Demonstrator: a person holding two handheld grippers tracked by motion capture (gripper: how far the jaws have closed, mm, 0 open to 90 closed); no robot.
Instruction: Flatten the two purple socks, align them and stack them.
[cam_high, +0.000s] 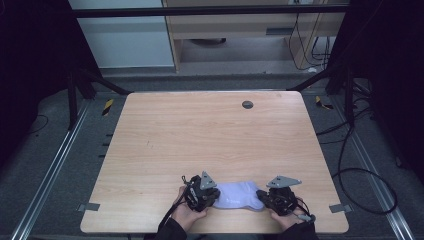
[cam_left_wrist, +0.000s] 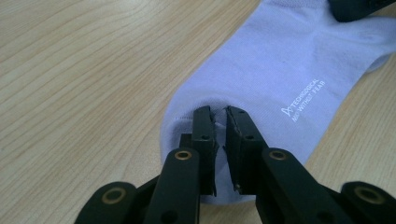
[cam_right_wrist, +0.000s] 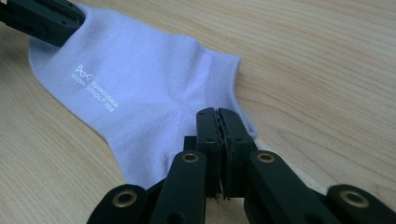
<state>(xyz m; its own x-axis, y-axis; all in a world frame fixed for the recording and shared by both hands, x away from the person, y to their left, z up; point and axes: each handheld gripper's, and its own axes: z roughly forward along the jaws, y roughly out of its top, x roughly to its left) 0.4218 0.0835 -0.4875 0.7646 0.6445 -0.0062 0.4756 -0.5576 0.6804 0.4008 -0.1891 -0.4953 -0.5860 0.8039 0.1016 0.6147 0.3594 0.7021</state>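
Table: your wooden table (cam_high: 200, 135) is lying pale and bare under the high view, with grey floor and dark frame legs standing around it.
Sock: a light purple sock (cam_high: 237, 195) is lying flat near your edge of the table, between your two hands. Small white letters are showing on its side (cam_left_wrist: 303, 100).
Left gripper: your left gripper (cam_left_wrist: 220, 116) is sitting over the toe end of the sock. Its jaws are standing a little apart, with a thin gap between them. The sock is lying under the tips, and you are not pinching it there as far as the left gripper view is showing.
Right gripper: your right gripper (cam_right_wrist: 217, 116) is sitting at the heel and cuff end of the sock (cam_right_wrist: 140, 107). Its jaws are pressing tight together. The tips are sitting right on the cloth, but whether any cloth is caught between them is too hard to tell.
Hands: your left hand (cam_high: 187, 214) and your right hand (cam_high: 285, 217) are coming in from the bottom edge, each one holding its gripper.
Hole: a small dark round hole (cam_high: 247, 104) is sitting in the table near the far edge, well apart from the sock.
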